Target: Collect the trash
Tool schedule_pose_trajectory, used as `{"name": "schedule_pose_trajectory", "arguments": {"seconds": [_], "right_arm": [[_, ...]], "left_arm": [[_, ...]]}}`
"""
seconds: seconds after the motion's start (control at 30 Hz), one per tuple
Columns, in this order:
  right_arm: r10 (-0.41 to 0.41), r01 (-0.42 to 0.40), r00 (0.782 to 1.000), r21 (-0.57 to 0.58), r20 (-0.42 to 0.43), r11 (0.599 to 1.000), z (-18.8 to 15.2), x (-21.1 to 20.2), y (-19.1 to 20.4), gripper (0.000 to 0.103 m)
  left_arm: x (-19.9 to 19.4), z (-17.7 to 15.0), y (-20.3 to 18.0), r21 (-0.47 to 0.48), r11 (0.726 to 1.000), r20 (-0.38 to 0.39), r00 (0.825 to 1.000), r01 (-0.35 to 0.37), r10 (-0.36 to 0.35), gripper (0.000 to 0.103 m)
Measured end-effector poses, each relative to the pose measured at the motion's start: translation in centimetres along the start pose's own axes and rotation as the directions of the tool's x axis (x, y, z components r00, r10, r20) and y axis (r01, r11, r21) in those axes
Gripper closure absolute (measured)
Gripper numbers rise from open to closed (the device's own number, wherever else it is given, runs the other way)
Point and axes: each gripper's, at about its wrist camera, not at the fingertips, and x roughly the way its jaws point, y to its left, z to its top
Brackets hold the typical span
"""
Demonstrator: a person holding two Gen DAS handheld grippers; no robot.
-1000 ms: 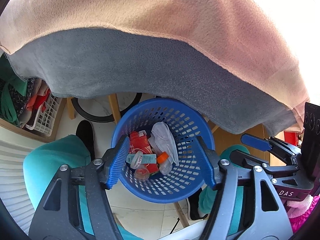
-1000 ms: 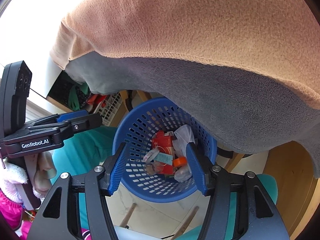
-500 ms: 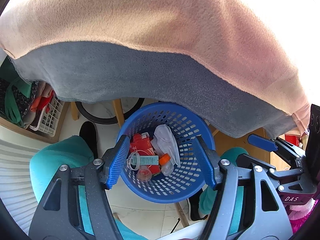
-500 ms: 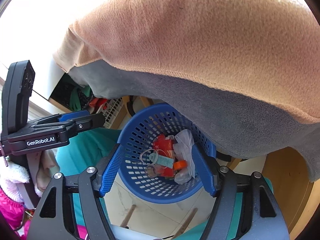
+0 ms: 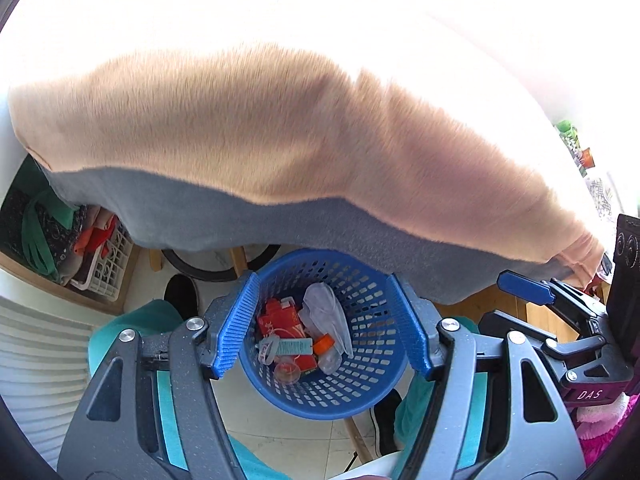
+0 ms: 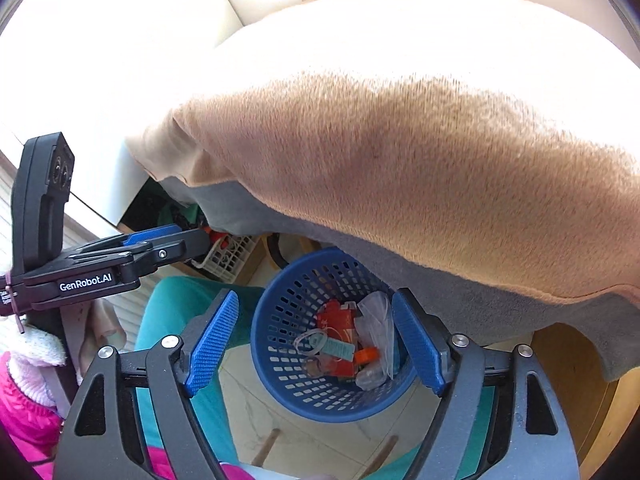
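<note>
Bright glare washes out the top of the peach blanket [image 5: 280, 128], more of which shows than a second ago as you tilt both cameras up. Your left gripper [image 5: 324, 332] and right gripper [image 6: 316, 344] gape wide, holding nothing. Collected trash [image 5: 296, 336] sits in the blue basket [image 5: 360, 392] below; look for more.

Peach blanket [image 5: 304, 128] with grey underside [image 5: 280, 224] draped over the worktop's near edge. Below, at left, a white lattice crate [image 5: 106, 266] of folded clothes beside green fabric [image 5: 34, 236]; pale tiled floor [image 6: 280, 420]; wooden legs [image 5: 238, 258].
</note>
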Motion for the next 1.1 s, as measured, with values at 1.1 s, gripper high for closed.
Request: {"name": "schedule_pose_trajectory", "arguments": {"seconds": [1.1], "right_arm": [[0.006,0.017,0.916,-0.053,0.402,0.998,5.9,-11.0,2.6,0.023]], "left_arm": [[-15.7,6.2,-6.1,0.117,0.993,0.436,0.899,-0.004,-0.048,0.006]]}}
